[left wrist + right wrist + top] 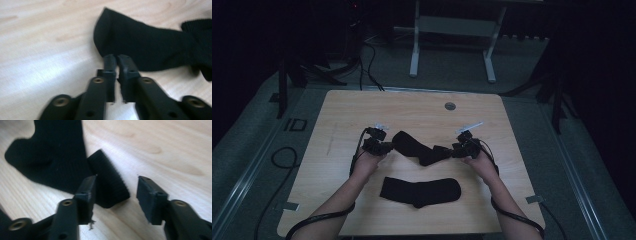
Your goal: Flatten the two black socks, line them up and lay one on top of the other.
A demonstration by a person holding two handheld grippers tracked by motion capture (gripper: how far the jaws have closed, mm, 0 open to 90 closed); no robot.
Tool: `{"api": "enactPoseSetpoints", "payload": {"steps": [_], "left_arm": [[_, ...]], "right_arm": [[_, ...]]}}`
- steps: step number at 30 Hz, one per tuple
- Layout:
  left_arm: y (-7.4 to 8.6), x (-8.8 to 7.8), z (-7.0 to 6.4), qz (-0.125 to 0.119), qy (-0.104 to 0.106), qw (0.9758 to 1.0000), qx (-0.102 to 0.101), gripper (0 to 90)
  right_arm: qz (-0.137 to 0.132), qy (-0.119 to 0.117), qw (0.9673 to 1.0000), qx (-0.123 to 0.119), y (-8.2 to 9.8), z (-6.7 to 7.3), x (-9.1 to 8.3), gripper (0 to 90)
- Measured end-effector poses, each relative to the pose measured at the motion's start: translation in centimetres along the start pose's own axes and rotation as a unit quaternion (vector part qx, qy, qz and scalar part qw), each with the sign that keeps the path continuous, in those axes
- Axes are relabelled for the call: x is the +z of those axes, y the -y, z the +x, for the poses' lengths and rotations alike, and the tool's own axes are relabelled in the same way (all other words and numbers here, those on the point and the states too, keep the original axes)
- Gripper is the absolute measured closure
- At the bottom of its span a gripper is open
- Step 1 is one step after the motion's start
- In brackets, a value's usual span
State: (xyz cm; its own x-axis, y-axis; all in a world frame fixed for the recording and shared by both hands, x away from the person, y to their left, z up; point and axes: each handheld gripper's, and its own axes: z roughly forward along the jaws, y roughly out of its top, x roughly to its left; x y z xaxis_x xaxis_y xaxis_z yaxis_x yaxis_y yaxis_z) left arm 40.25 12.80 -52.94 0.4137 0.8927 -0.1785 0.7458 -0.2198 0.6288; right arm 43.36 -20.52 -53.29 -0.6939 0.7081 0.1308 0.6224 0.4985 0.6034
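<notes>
Two black socks lie on the wooden table (pixel 342 115). The farther sock (pixel 419 150) stretches between my two grippers, bent in the middle. My left gripper (pixel 384 146) is at its toe end; in the left gripper view the jaws (pixel 116 58) are pressed nearly together on the edge of that sock (pixel 140 45). My right gripper (pixel 453 151) is at the cuff end. In the right gripper view it (pixel 116 180) stands open, with the ribbed cuff (pixel 107 182) lying between the jaws against the left one. The nearer sock (pixel 421 191) lies flat, apart from both grippers.
A round grommet hole (pixel 450 106) sits near the table's far edge. Cables trail from both grippers along the forearms and off the front edge. White desk legs (pixel 414 55) and floor cables (pixel 282 157) lie beyond the table.
</notes>
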Motion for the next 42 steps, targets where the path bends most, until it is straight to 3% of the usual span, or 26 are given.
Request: {"api": "enactPoseSetpoints", "payload": {"steps": [5,9,11,14,17,21,24,29,31,32,36,42], "left_arm": [[-1.4,0.9,0.2,-0.015,-0.012,0.9998,0.007,65.4],[-2.6,1.1,0.6,-0.024,-0.012,0.9996,0.003,61.2],[-3.1,1.5,0.5,-0.016,-0.005,0.9998,0.009,58.9],[-3.5,2.4,0.2,-0.002,-0.012,0.9997,0.023,58.8],[-3.7,3.3,-0.2,0.008,-0.008,0.9995,0.031,58.9],[-3.8,4.6,-1.2,0.032,-0.013,0.9977,0.059,59.0],[-3.8,5.4,-1.8,0.050,-0.015,0.9957,0.077,63.7],[-3.8,6.0,-2.3,0.058,-0.013,0.9941,0.091,89.1],[-3.9,6.0,-2.5,0.062,-0.020,0.9931,0.098,90.0],[-4.0,5.9,-2.5,0.063,-0.021,0.9926,0.101,90.0],[-4.0,5.7,-2.5,0.078,-0.027,0.9909,0.106,90.0],[-3.9,5.1,-1.8,0.074,-0.035,0.9921,0.095,90.0]], "right_arm": [[-0.021,0.005,0.9996,0.019,-0.8,-0.2,-1.0,46.9],[-0.014,0.000,0.9998,0.014,-1.2,-0.1,-0.9,47.0],[0.003,0.003,0.9999,0.014,-1.1,0.0,-0.4,47.4],[0.017,0.002,0.9997,0.015,-0.7,-0.1,0.4,47.4],[0.019,-0.004,0.9997,0.018,-0.5,-0.2,1.0,47.4],[0.027,-0.004,0.9996,0.003,-0.7,0.0,1.6,49.0],[0.035,-0.003,0.9993,-0.014,-1.0,0.4,2.0,54.5],[0.044,-0.010,0.9985,-0.030,-1.2,0.9,2.2,66.2],[0.046,-0.012,0.9982,-0.035,-1.2,1.1,2.1,79.1],[0.044,-0.006,0.9980,-0.044,-1.3,1.3,1.9,81.0],[0.019,-0.001,0.9975,-0.068,-1.4,1.8,0.7,82.4],[-0.028,-0.020,0.9969,-0.071,-0.9,1.4,-1.8,82.4]]}}
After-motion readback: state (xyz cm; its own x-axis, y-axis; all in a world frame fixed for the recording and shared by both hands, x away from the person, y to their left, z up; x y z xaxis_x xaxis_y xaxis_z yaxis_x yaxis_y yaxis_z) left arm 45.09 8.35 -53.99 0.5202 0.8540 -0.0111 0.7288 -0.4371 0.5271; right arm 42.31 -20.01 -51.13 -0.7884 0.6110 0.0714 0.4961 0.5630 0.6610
